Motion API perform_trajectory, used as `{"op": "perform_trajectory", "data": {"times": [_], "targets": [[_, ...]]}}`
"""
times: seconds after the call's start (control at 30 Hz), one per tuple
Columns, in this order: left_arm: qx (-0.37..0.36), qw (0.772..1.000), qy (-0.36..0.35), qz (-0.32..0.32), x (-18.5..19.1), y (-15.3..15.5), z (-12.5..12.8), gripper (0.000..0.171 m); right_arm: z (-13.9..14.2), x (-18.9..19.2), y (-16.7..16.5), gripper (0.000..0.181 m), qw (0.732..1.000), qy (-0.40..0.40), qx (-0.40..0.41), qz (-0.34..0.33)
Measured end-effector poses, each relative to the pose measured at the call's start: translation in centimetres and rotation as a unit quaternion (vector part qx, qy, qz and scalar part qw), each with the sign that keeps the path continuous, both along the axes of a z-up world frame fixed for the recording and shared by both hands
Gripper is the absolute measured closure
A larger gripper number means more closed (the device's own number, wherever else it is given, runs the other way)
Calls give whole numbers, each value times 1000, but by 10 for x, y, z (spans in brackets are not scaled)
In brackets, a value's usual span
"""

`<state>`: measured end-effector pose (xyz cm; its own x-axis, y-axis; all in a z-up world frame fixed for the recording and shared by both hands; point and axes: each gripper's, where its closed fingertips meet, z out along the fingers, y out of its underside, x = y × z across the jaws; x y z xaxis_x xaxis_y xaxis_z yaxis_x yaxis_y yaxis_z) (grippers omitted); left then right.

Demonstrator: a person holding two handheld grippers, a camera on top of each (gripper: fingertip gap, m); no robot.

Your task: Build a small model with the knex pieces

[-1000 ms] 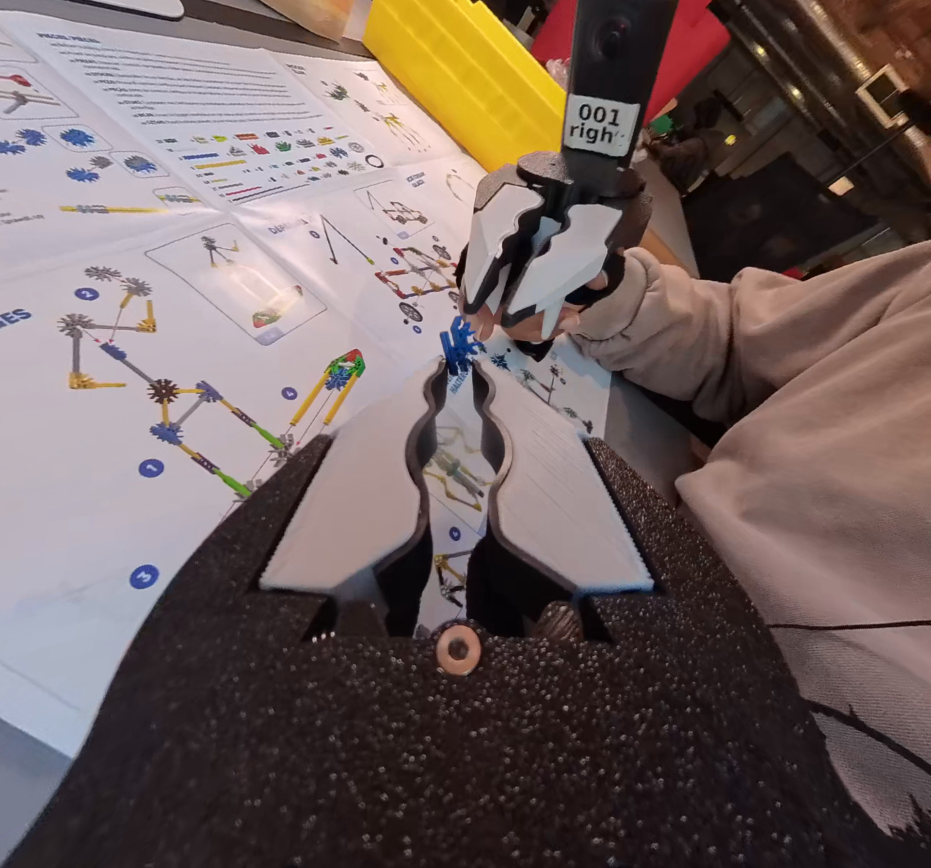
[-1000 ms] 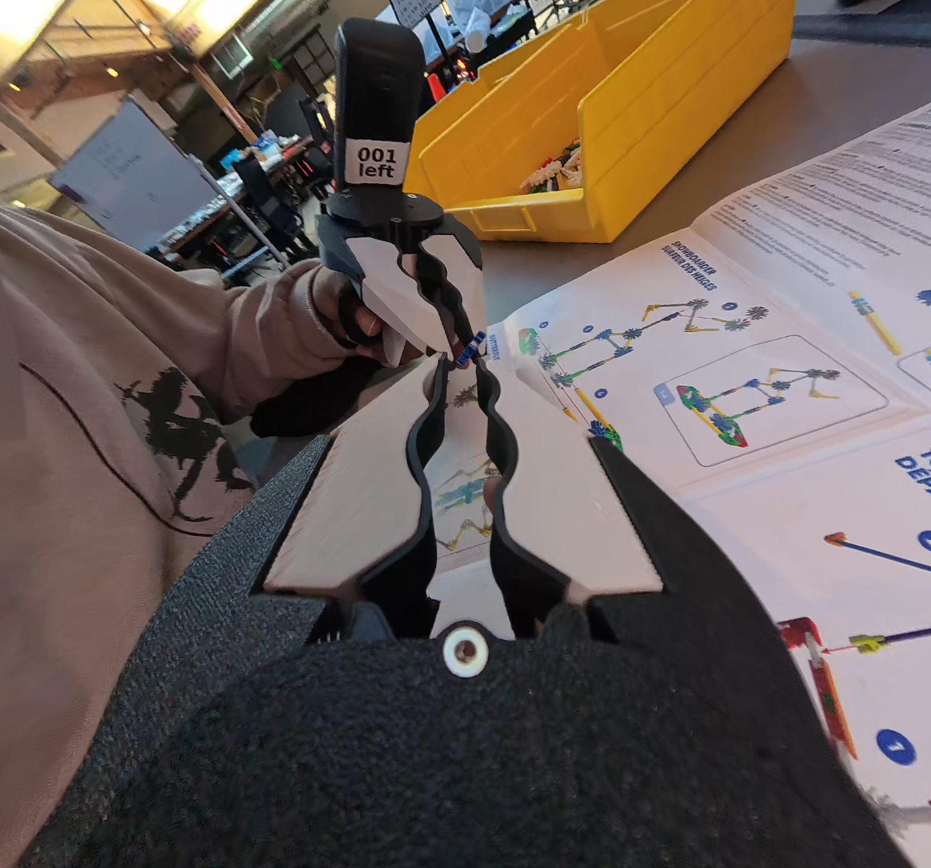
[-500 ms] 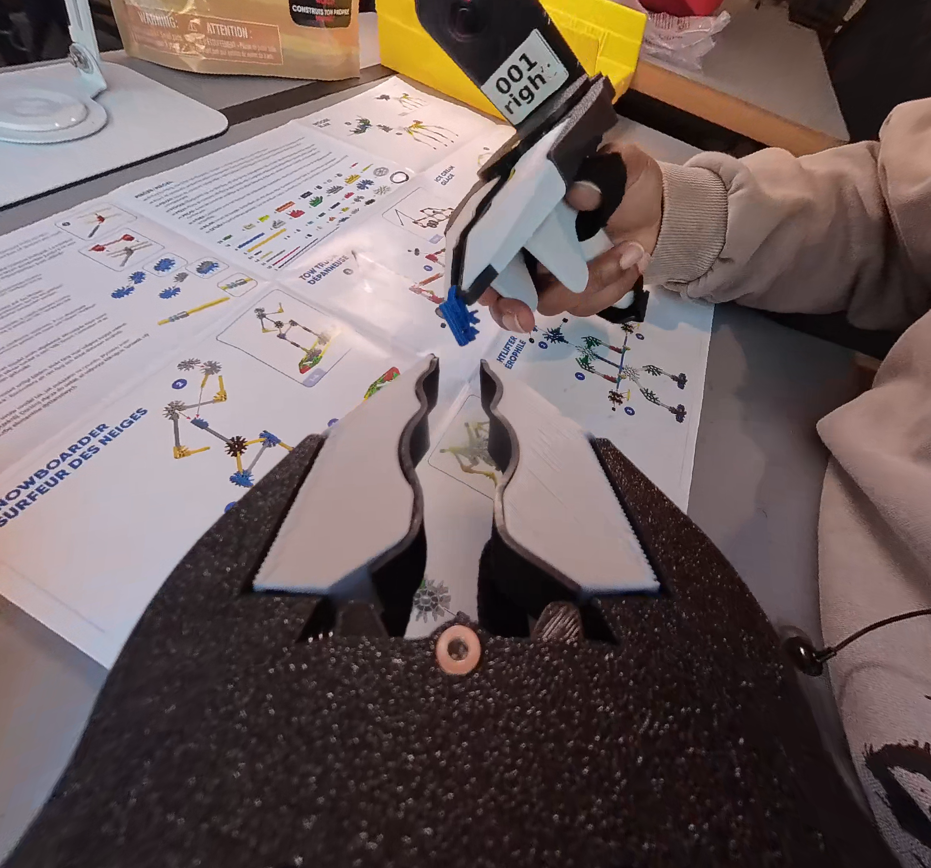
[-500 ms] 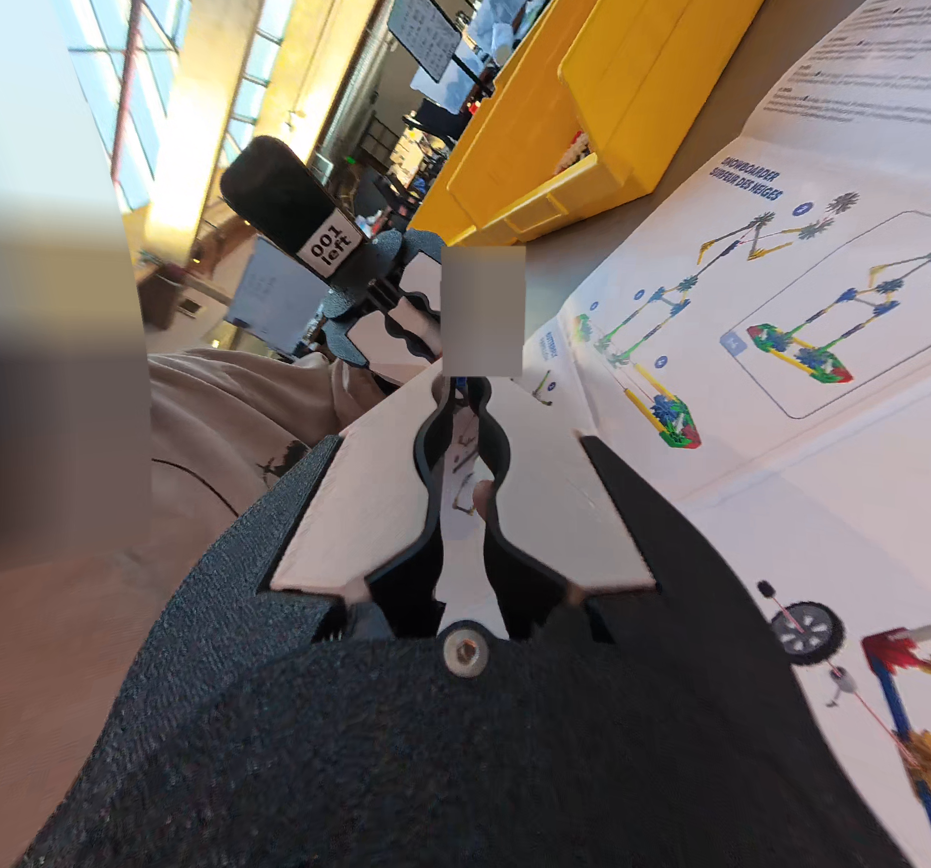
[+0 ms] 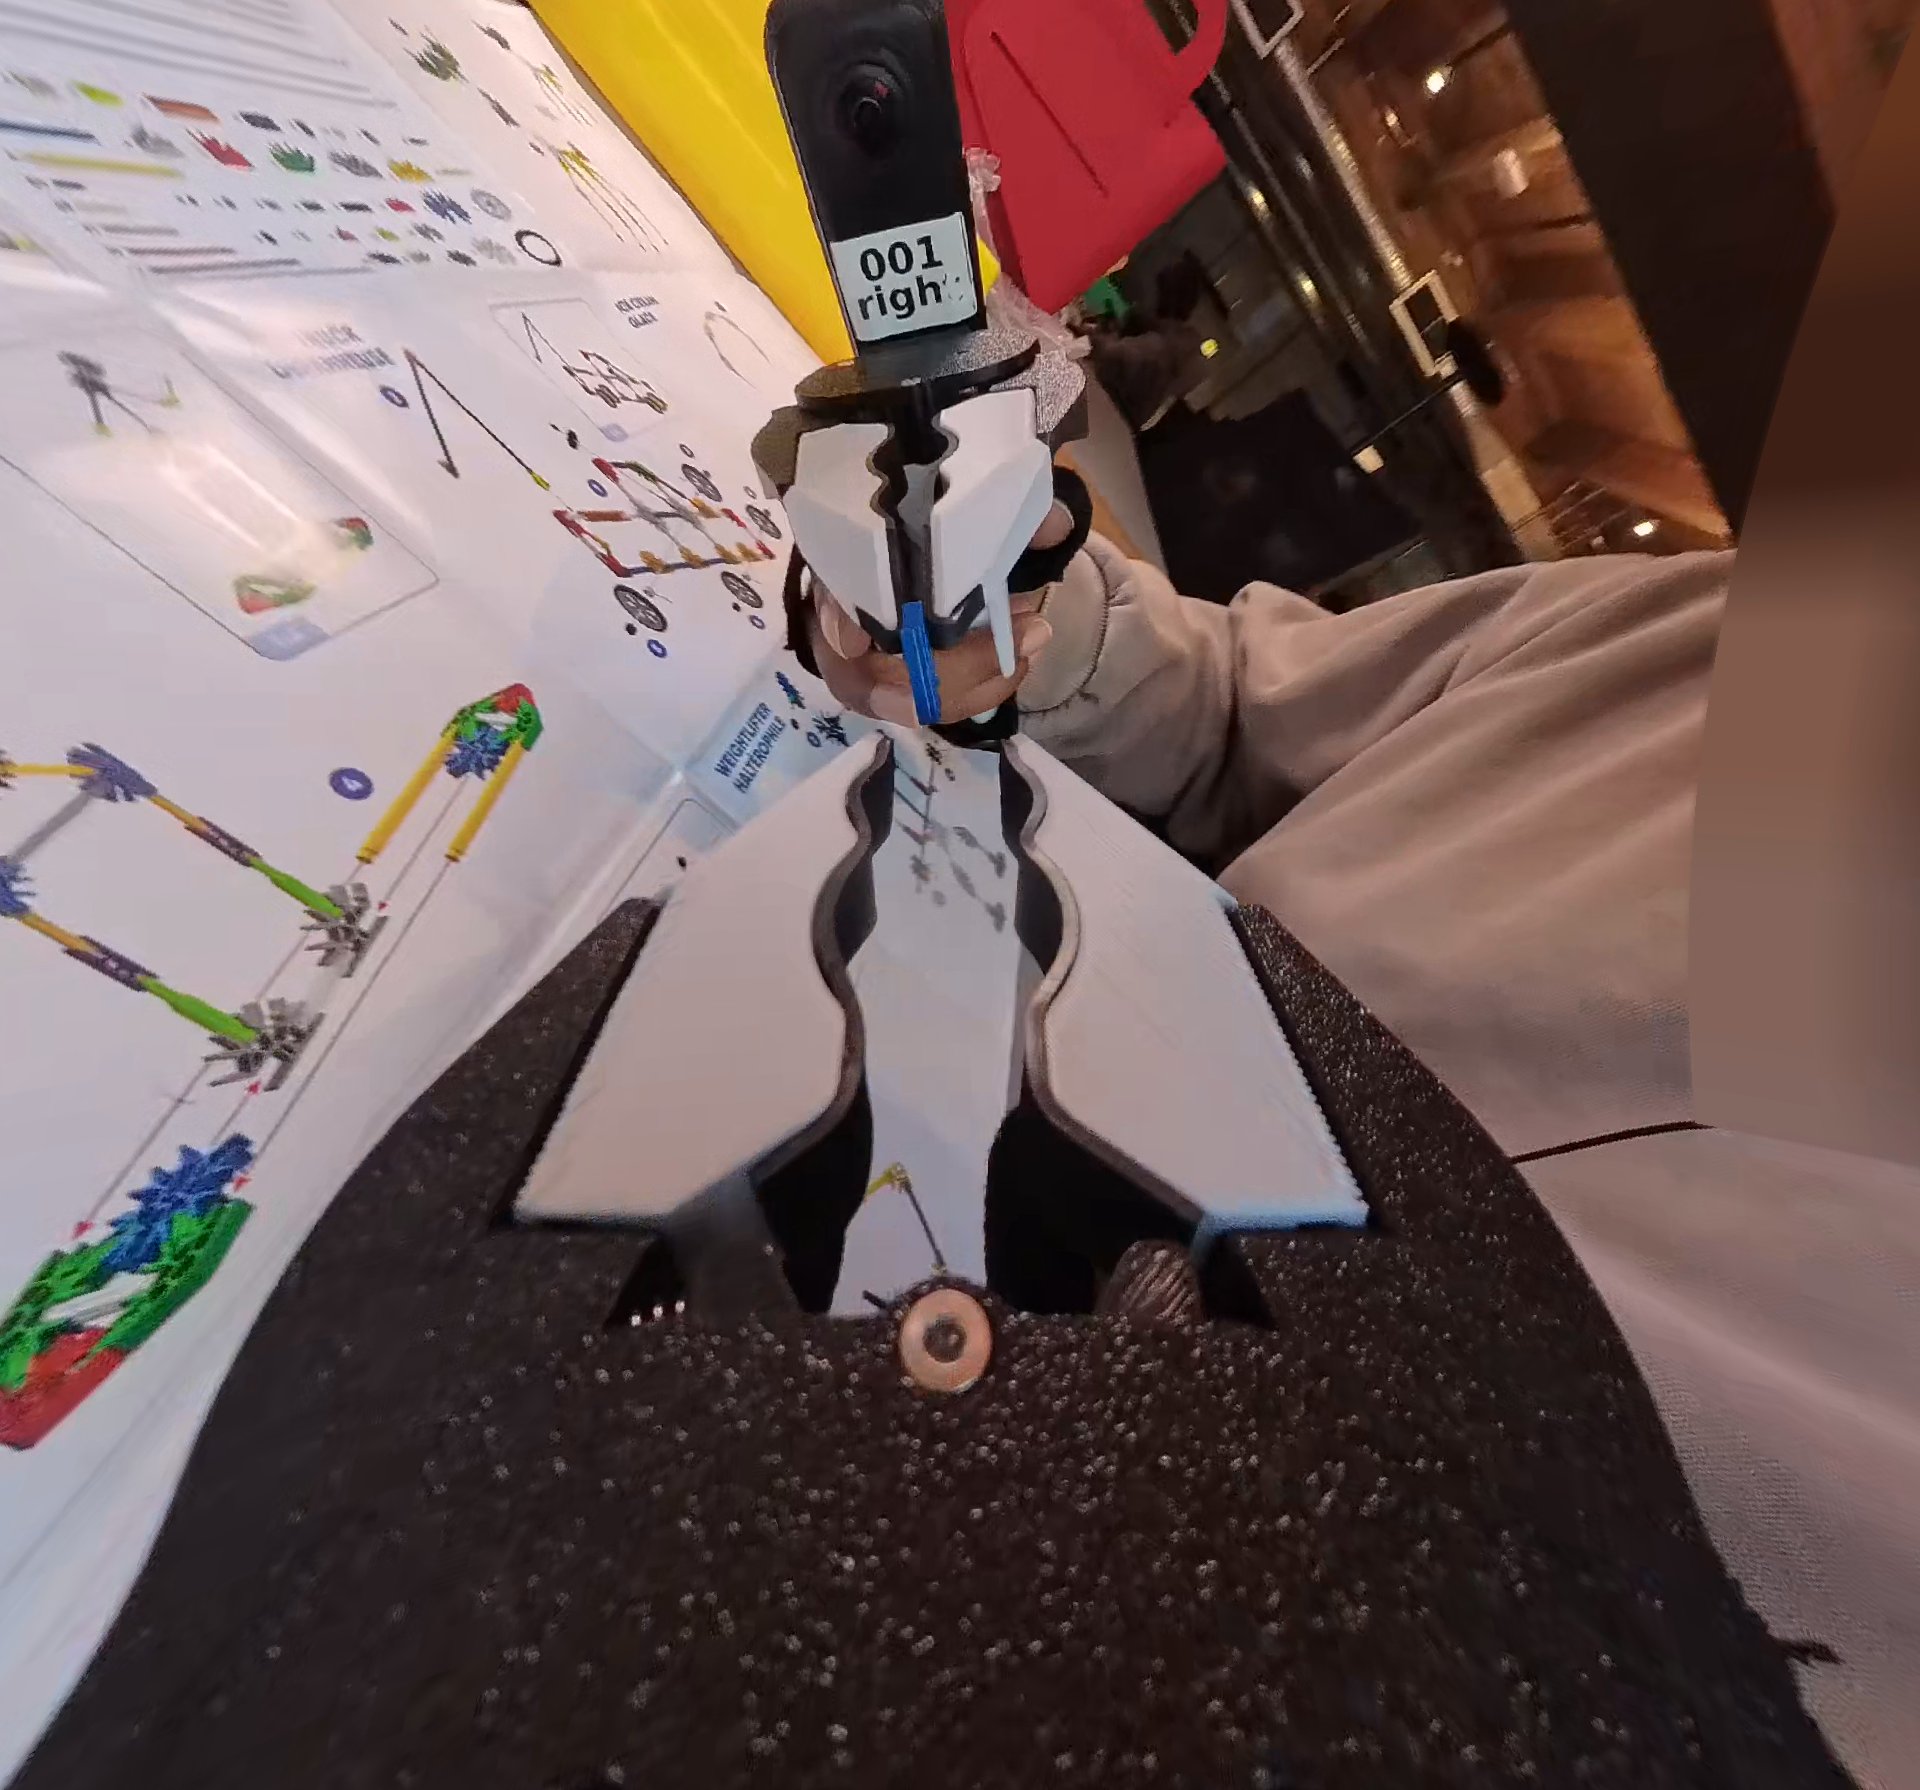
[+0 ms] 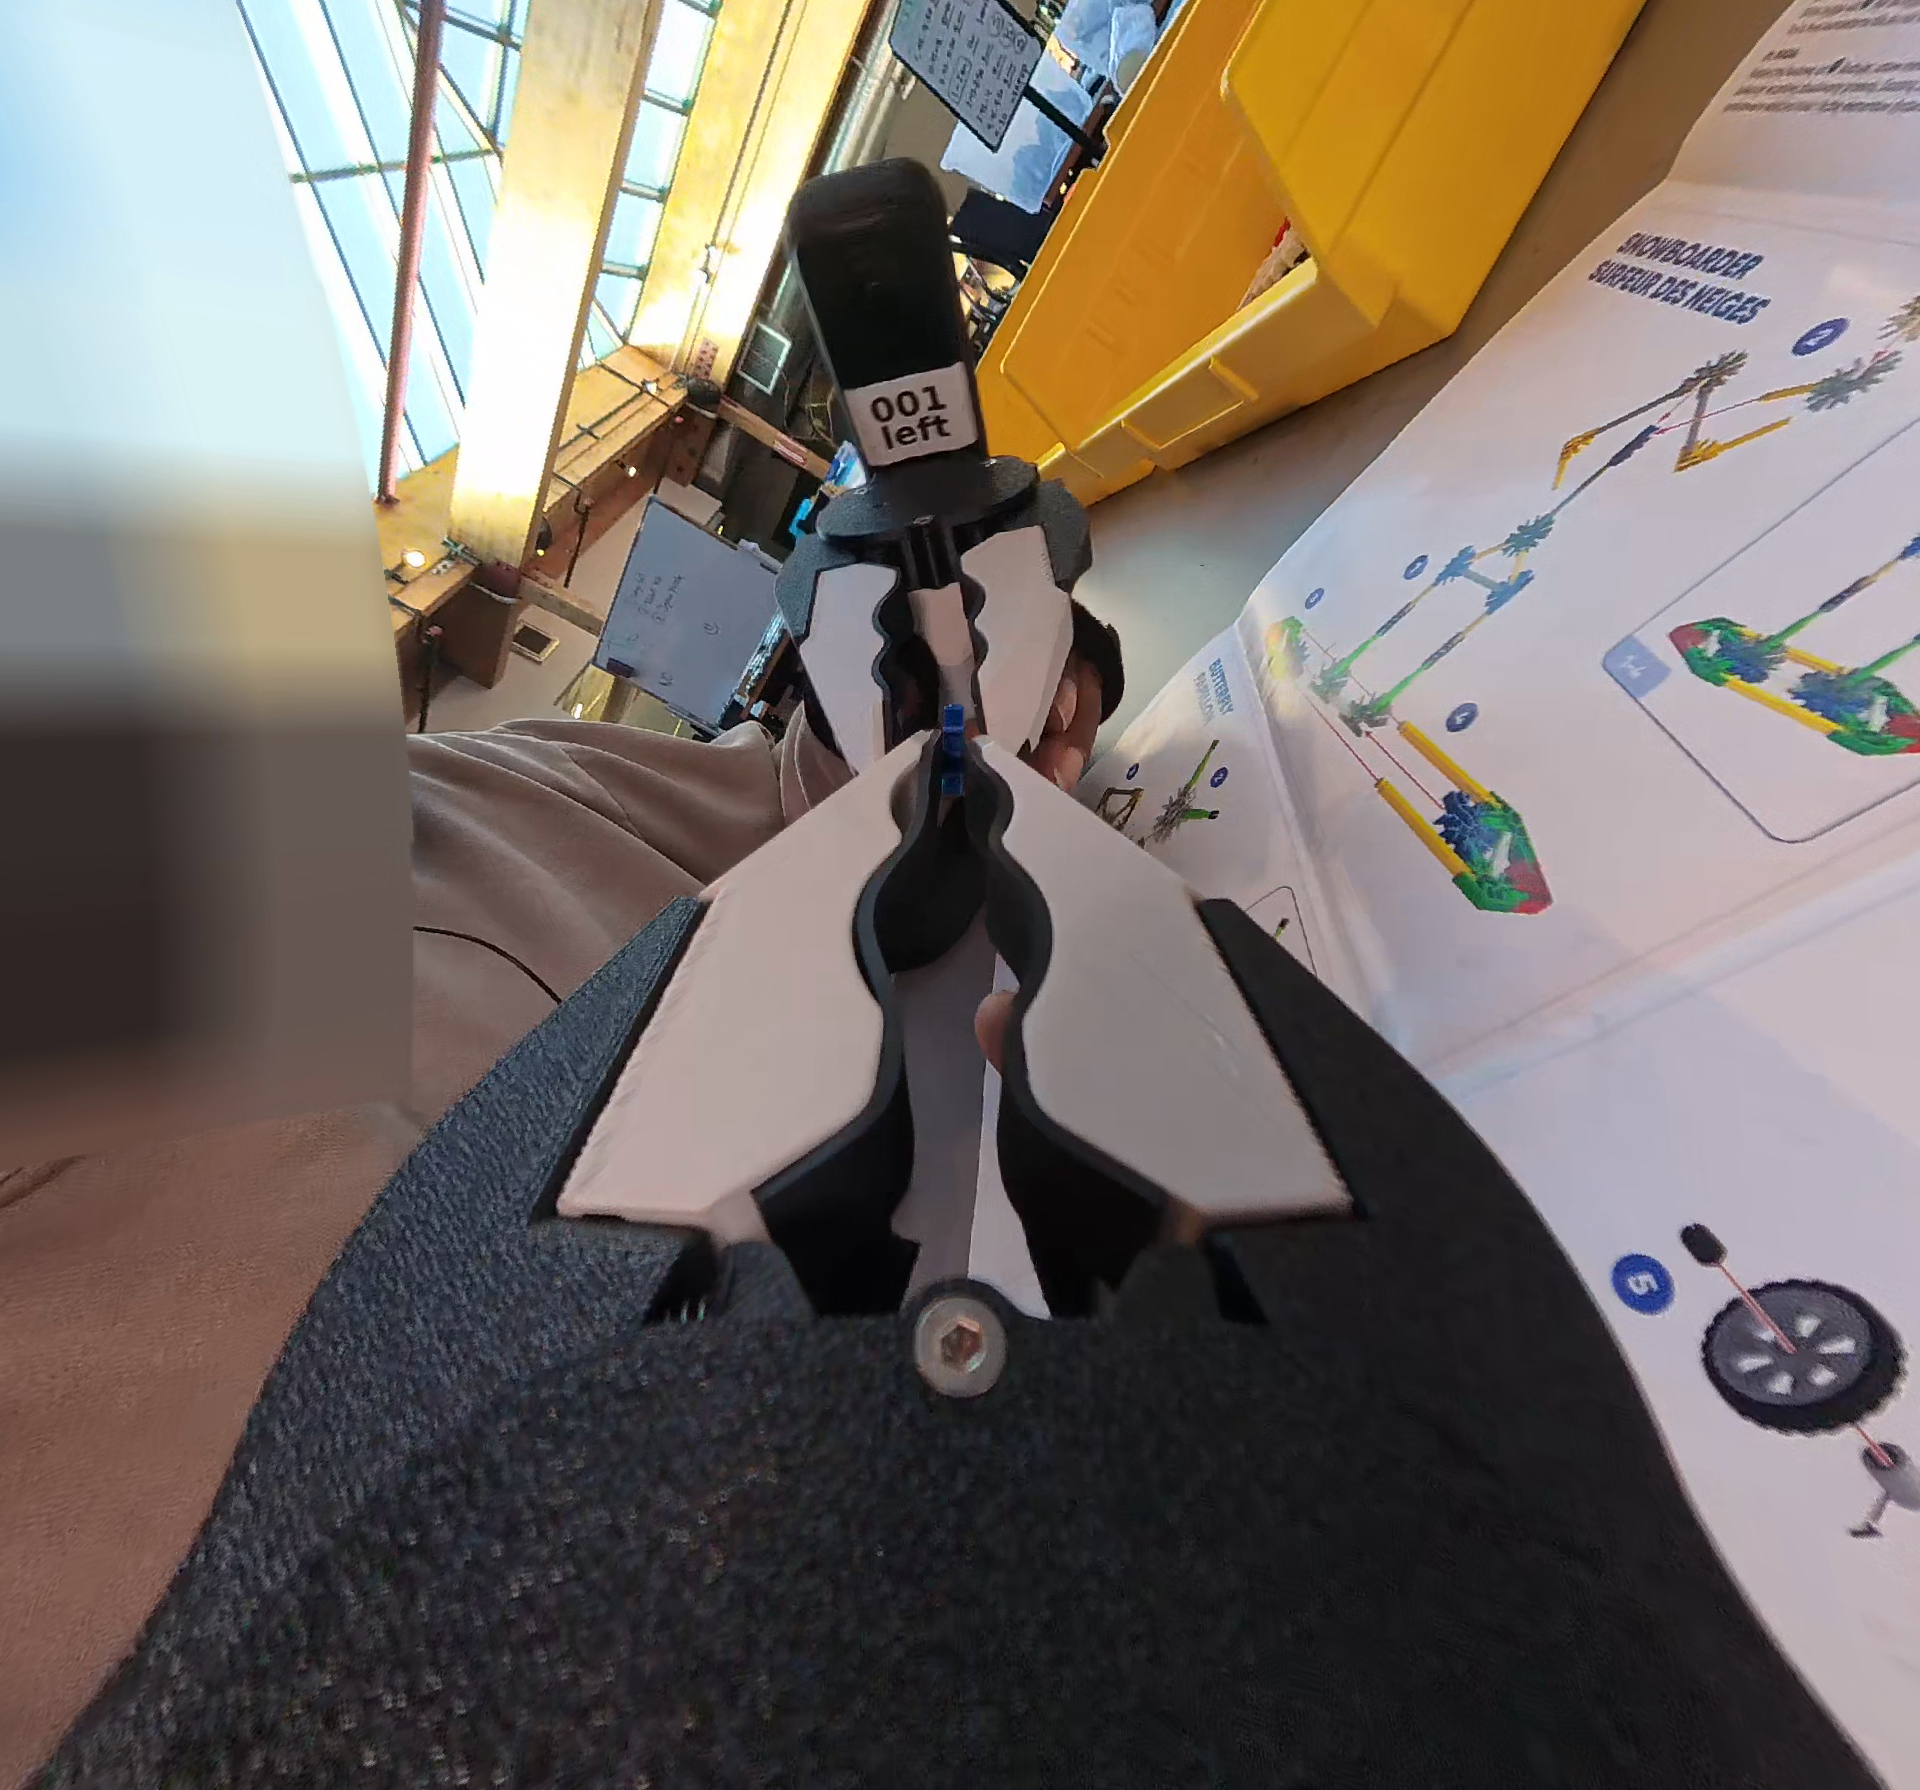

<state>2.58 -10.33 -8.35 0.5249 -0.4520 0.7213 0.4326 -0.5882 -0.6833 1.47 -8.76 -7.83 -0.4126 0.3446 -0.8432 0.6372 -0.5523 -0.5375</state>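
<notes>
Right fingers (image 6: 951, 764) around blue piece (image 6: 950, 753)

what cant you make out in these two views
- Blue piece, right wrist view: right gripper hides most of it, so its shape is unclear.
- Yellow bin contents, right wrist view: wall hides nearly all.
- Left gripper, left wrist view: empty, but table under it is hidden.

Open workshop hall: yellow parts bins (image 6: 1299, 182), whiteboard (image 6: 686, 618), skylight windows (image 6: 436, 78).
</notes>
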Motion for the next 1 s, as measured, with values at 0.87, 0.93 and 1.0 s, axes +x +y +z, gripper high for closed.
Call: {"op": "perform_trajectory", "data": {"times": [0.87,0.93,1.0], "targets": [[-103,988,-111,30,-14,8,-23,168,-34,-15,-7,162,830,181,522,-68],[-105,987,-116,29,-14,8,-23,168,-34,-16,-7,164,826,187,527,-67],[-106,987,-120,29,-14,9,-23,168,-34,-16,-7,164,827,188,526,-66]]}}
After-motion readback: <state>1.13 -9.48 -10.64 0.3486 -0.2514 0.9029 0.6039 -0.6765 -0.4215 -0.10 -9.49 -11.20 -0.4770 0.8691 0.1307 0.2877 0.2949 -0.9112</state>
